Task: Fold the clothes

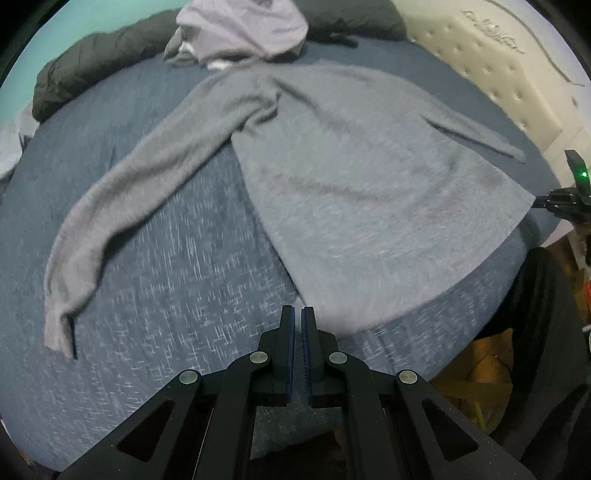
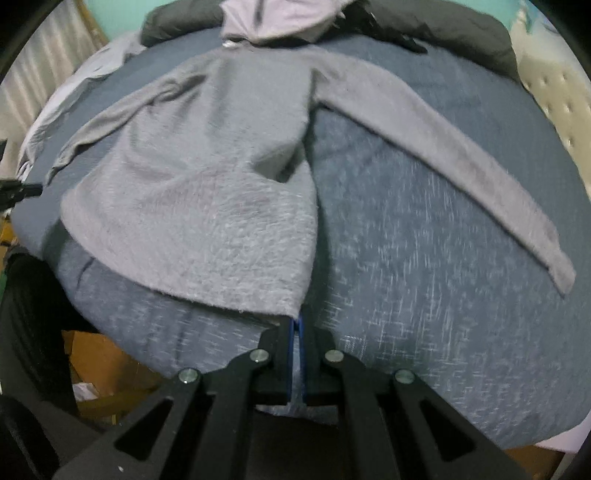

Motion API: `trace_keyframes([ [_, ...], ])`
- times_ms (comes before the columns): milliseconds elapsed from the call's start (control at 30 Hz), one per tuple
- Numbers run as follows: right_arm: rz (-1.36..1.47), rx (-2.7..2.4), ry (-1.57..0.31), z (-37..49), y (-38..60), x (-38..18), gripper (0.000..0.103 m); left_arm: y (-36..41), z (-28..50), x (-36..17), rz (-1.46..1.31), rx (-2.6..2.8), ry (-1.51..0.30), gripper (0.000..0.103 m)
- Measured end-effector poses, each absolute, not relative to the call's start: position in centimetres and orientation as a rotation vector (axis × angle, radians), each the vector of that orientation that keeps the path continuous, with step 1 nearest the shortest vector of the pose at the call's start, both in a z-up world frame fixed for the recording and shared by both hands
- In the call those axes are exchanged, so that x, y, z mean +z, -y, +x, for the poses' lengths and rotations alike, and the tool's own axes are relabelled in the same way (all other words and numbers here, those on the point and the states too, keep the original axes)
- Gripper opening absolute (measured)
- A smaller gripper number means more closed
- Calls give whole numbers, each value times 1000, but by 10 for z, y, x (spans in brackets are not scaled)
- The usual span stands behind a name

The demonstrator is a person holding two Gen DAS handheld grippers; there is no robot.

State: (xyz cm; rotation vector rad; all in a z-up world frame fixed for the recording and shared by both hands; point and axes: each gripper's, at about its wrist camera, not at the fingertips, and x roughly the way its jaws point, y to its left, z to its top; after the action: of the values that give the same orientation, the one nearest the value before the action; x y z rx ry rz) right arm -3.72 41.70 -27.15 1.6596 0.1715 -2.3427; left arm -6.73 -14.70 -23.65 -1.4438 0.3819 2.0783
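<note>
Grey long-sleeved sweater [image 1: 351, 192] spread flat on a blue-grey bedspread [image 1: 166, 266], sleeves extended to either side. Left gripper [image 1: 298, 317] hovers at the hem's near corner, jaws nearly together, nothing between them. Right gripper [image 2: 296, 325] has its jaws pinched on the opposite hem corner. Lilac garment [image 1: 243, 26] and dark duvet [image 1: 96, 62] lie beyond the collar.

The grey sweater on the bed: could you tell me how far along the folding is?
Done: the grey sweater lies flat on the blue bedspread, both sleeves spread out. In hand: the right gripper is shut at its hem corner; the left gripper is nearly closed, holding nothing. Left: every fold, plus the lilac garment beyond.
</note>
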Motion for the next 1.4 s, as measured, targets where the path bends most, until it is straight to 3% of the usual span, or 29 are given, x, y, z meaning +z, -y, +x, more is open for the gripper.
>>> trace_keyframes([
  [233,1712,-2292,-122,-43,-426,-294,4,147,-79,-267,-1532,2014,-324,4],
  [500,1642,-2304,-7,-43,-443,-270,10,136,-88,-286,-1573,1917,-258,10],
  [633,1620,-2306,25,-49,-441,-264,33,126,-91,-293,-1585,1875,-251,26],
  [867,1701,-2247,-55,-68,-411,-290,42,116,-89,-305,-1614,1849,-265,30],
  [1033,1767,-2234,-38,-73,-409,-308,42,119,-86,-305,-1629,1831,-268,37],
  [1233,1747,-2210,-18,-72,-401,-312,42,114,-88,-308,-1627,1840,-285,38],
  [1300,1725,-2205,-38,-70,-396,-311,22,109,-88,-307,-1603,1861,-312,37],
  [1333,1713,-2204,-52,-69,-394,-310,12,106,-87,-305,-1592,1866,-323,28],
  [1367,1700,-2205,-58,-68,-393,-307,8,104,-86,-304,-1580,1871,-333,16],
  [1400,1686,-2209,-56,-66,-393,-302,6,102,-85,-301,-1569,1876,-343,13],
])
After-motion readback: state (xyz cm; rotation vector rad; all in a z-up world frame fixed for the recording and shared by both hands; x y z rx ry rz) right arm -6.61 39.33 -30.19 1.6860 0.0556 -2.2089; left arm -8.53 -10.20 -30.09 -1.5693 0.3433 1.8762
